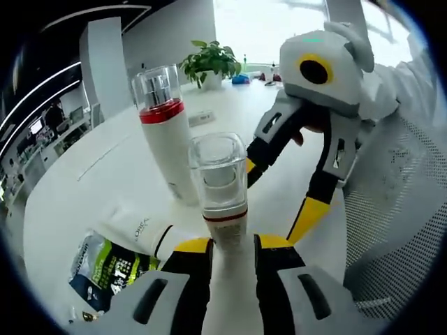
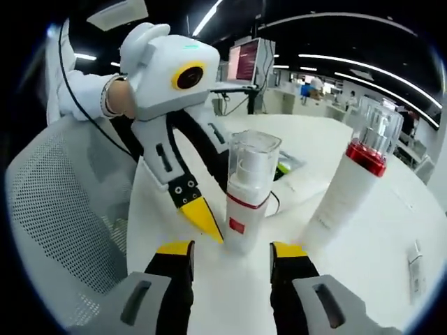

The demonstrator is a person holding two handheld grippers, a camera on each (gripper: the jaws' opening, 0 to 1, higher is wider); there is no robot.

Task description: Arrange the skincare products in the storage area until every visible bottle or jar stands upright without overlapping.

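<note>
On the white table point(image 1: 105, 174), left gripper point(image 1: 232, 255) fingers clamped on upright pump bottle point(image 1: 220, 188), cap up, right gripper point(image 2: 230, 257) fingers apart.

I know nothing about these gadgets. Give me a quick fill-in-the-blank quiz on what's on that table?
1. The left gripper is shut on the small bottle, whose cap is ____.
2. The tall bottle has a ____ band under its cap.
3. The white tube is lying ____ on the table.
4. The right gripper stands ____.

Missing words: clear; red; flat; open
</note>
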